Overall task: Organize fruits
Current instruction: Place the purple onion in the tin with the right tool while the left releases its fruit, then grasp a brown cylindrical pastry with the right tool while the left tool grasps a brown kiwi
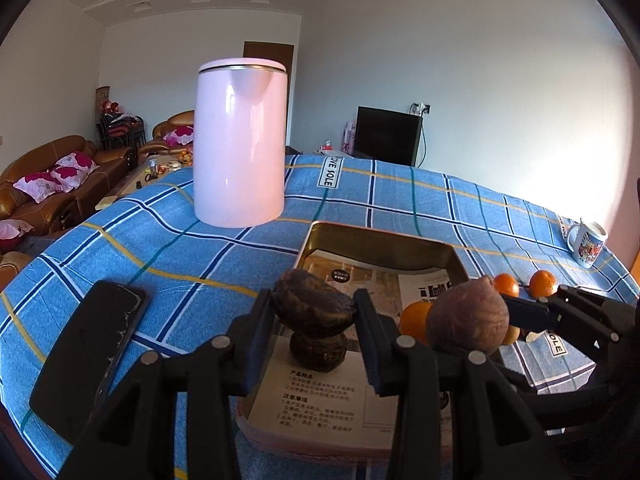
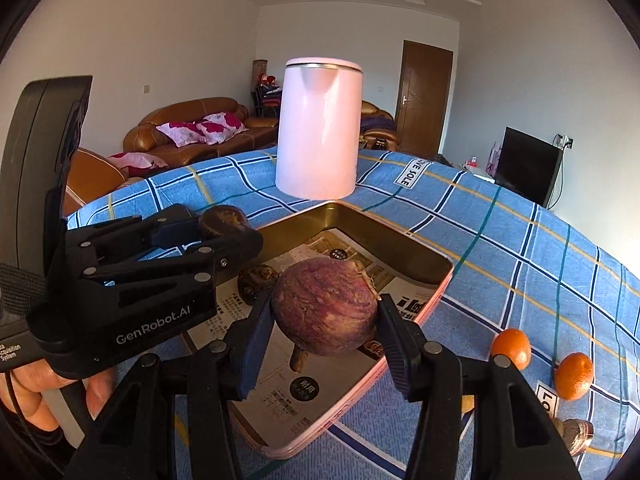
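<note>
Left wrist view: left gripper (image 1: 314, 312) clamps a dark wrinkled fruit (image 1: 314, 306) above the paper-lined tray (image 1: 456, 258), over another already inside. Right gripper (image 2: 324, 320) grasps a purple fruit (image 2: 325, 307) over the same tray. Lower each onto bare paper, then let go gently.

Both tools point slightly downward: left tool (image 1: 314, 312) and right tool (image 2: 324, 316) each clamped on something.

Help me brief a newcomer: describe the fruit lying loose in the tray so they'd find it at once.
On the blue plaid tablecloth, before the pink kettle, sits a paper-lined metal tray. One dark wrinkled fruit rests on its paper. Unlike the similar fruit directly above it, no fingers hold it.
</note>
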`<action>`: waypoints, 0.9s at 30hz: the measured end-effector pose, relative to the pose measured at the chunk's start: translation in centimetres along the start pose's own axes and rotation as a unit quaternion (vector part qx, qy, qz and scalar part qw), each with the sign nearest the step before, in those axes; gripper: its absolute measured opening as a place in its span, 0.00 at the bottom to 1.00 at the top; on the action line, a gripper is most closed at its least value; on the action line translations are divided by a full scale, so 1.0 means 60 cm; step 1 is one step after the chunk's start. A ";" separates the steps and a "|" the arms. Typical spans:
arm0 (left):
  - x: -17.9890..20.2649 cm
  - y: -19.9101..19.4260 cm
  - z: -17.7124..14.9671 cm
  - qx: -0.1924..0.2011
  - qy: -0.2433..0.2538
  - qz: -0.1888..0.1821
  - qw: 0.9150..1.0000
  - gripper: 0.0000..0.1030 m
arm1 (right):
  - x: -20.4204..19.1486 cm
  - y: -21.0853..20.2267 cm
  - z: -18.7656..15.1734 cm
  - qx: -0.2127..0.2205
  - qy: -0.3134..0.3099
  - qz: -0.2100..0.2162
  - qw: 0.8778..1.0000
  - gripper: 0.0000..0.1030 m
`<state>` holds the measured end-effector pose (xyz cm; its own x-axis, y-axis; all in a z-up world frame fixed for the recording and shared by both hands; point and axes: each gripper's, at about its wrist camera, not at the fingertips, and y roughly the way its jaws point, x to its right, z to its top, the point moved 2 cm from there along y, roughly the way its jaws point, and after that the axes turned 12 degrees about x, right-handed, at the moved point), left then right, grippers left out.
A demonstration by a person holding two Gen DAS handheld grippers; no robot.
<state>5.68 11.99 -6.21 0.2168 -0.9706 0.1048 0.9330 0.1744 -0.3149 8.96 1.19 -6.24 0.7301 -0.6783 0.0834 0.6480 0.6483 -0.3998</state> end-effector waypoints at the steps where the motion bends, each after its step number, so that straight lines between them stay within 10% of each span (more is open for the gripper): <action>1: 0.002 0.000 -0.001 0.000 0.000 0.003 1.000 0.41 | -0.003 0.002 0.000 -0.008 0.000 0.003 1.000 0.52; 7: 0.019 -0.021 0.007 0.018 -0.005 -0.004 1.000 0.67 | 0.007 -0.018 0.000 -0.002 0.007 -0.006 1.000 0.63; 14: 0.097 -0.049 0.013 0.032 0.022 -0.055 0.998 0.71 | 0.122 -0.137 -0.025 0.036 0.051 -0.086 0.994 0.63; 20: 0.183 -0.043 0.003 0.018 0.058 -0.094 0.994 0.71 | 0.284 -0.216 -0.086 0.013 0.144 -0.213 0.966 0.63; 27: 0.251 -0.026 -0.011 0.000 0.099 -0.114 0.988 0.71 | 0.308 -0.203 -0.114 -0.019 0.171 -0.193 0.966 0.62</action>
<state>7.33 -3.00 -4.76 -0.0600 -0.9981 -0.0144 0.9508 -0.0528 -0.3053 13.04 -21.62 -6.08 0.3164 -0.9460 -0.0712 0.8441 0.3150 -0.4338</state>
